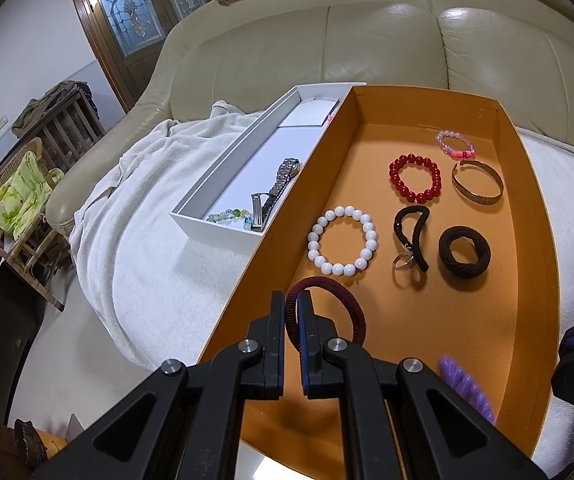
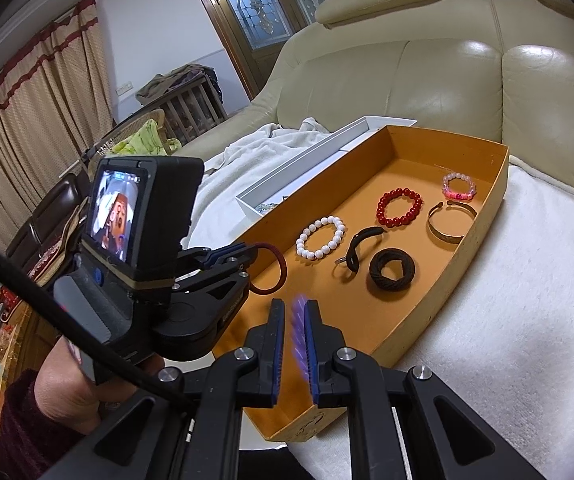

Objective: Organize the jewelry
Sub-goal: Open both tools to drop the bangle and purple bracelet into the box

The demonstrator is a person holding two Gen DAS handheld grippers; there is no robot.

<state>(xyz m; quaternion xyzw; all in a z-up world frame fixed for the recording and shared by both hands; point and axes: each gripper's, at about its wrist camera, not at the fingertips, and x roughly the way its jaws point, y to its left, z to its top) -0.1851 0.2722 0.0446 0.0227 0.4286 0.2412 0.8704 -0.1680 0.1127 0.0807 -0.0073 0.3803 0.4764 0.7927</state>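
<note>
Currently a dark red hair band (image 1: 327, 312) is clamped in the left gripper (image 1: 291, 312), a purple coil (image 2: 299, 332) in the right gripper (image 2: 295, 320); both should be lifted clear of the orange box (image 1: 535, 240) wall before being carried to the white tray (image 1: 223, 168).

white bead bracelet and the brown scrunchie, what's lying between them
A black hair tie with a silver ring at its near end lies between the white bracelet and the scrunchie; both wrist views show it.

The left tongs (image 1: 291, 312) pinch a dark red hair tie (image 1: 337, 300) at the near end of the orange tray (image 1: 535, 280), just beside white beads (image 1: 343, 241).
</note>
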